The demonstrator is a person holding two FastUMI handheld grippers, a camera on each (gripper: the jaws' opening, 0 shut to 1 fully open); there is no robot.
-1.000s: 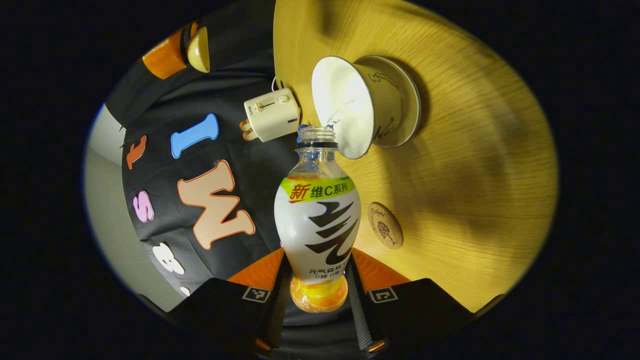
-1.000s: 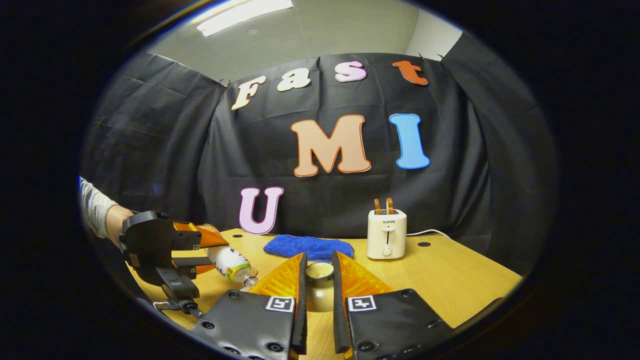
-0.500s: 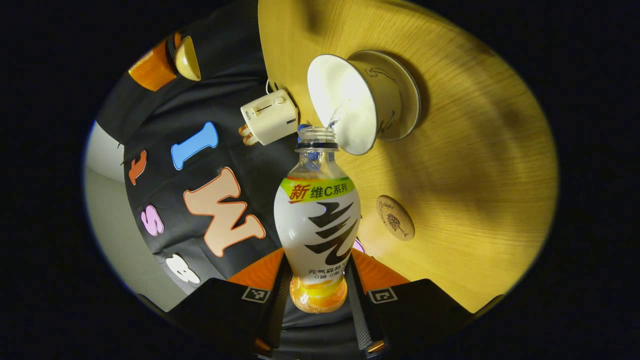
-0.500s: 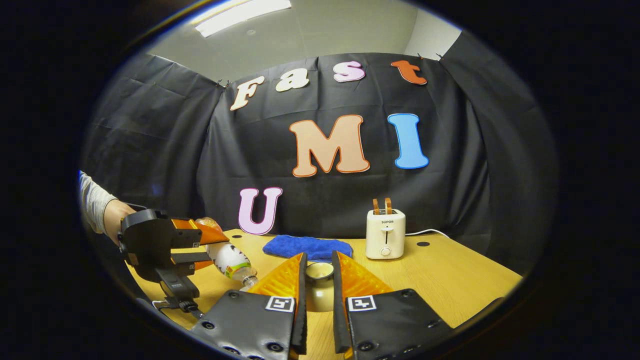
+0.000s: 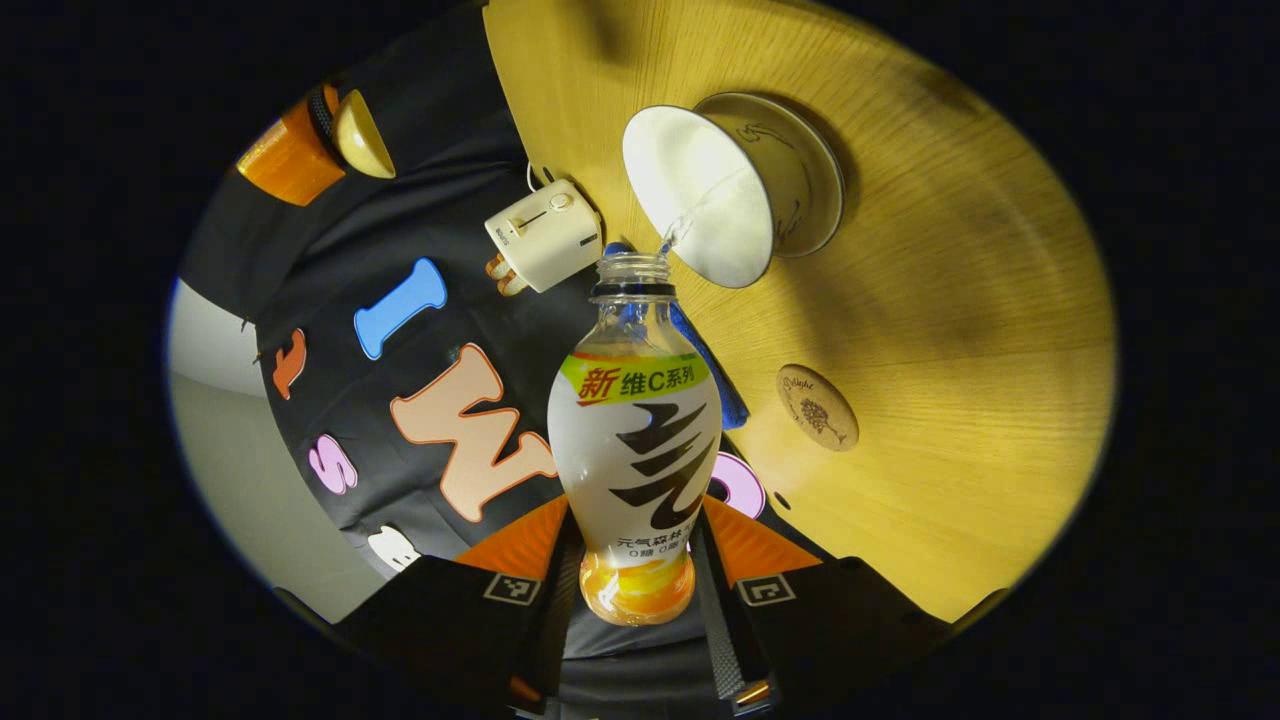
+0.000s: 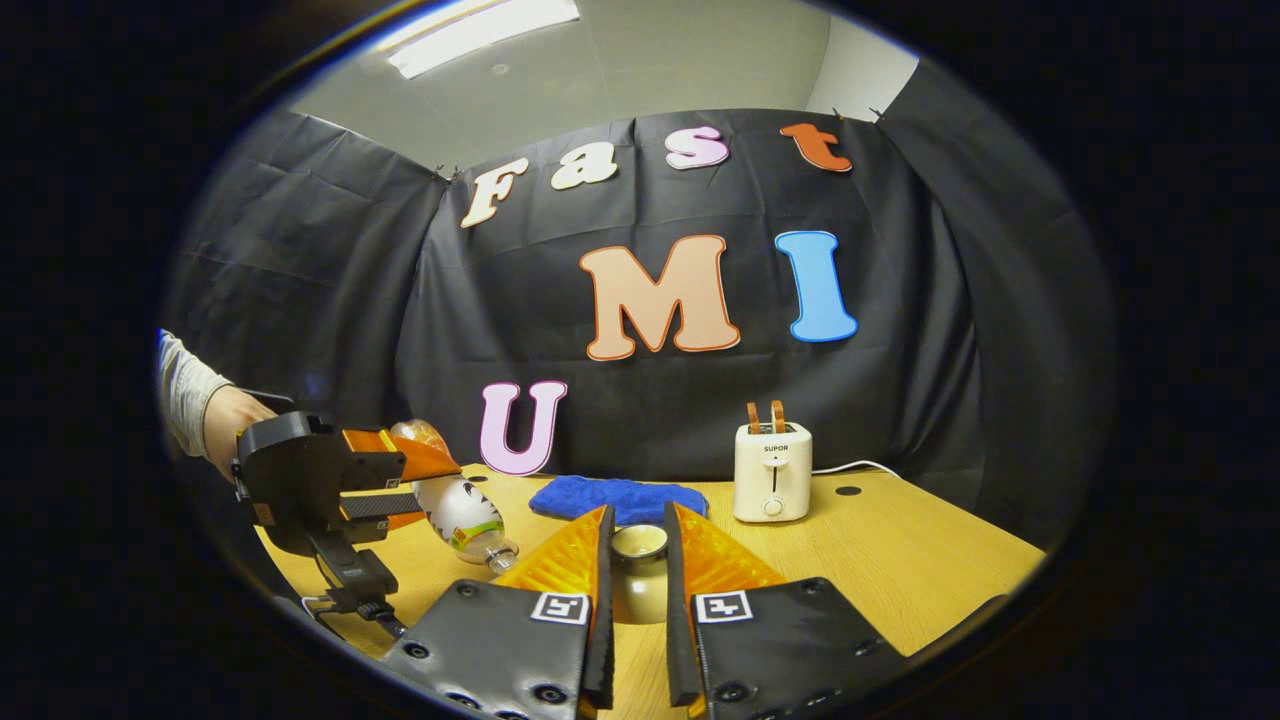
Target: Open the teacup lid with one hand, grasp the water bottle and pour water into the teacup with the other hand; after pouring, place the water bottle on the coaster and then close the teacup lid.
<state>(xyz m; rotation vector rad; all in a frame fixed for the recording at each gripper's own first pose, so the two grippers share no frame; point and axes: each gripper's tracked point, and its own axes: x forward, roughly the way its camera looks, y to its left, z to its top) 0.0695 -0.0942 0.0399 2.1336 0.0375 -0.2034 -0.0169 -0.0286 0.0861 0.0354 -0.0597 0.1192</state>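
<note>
The left claw pinched the tilted water bottle, streaming water into the open teacup, while the right claw gripped the lid beside a toaster.

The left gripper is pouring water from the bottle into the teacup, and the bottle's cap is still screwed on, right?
Not quite. The left gripper is tipping the water bottle and a thin stream runs into the teacup, but the bottle's mouth is open, with no cap on it. The left gripper view shows the bare rim with water leaving it.
</note>
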